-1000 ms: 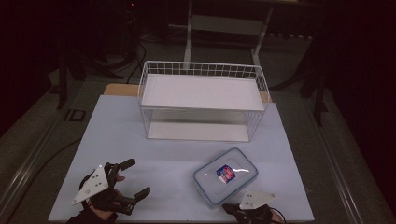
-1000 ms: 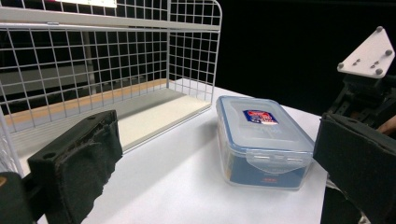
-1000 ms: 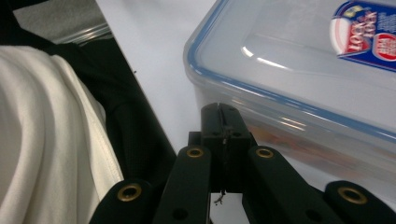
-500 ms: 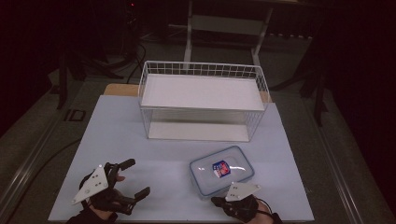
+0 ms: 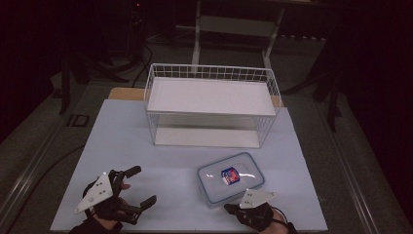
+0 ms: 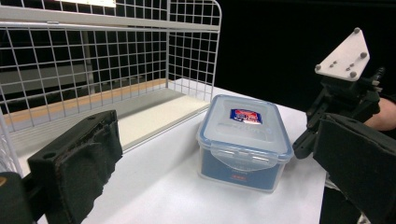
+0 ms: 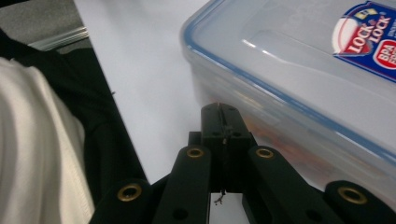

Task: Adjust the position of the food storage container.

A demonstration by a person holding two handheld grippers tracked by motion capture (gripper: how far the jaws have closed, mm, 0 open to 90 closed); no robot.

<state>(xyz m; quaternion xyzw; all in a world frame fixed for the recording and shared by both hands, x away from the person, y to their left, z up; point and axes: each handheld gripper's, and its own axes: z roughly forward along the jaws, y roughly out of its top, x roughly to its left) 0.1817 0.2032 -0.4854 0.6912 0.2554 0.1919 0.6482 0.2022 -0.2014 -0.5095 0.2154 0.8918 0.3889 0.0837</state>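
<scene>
Dark room, pale table (image 5: pixel 146 146), and a clear lidded container (image 5: pixel 230 178) sitting just in front of the wire basket (image 5: pixel 210 105), well apart from its front wall. Right gripper (image 7: pixel 219 109) has its jaws pressed together on nothing, tips right at the container's near side; touching or a hair off, I honestly can't tell. Left gripper (image 5: pixel 141 187) waits with jaws wide apart, off to the container's left. My worry: closed tips can only nudge, so the box could skid or twist toward the basket instead of getting grabbed.
</scene>
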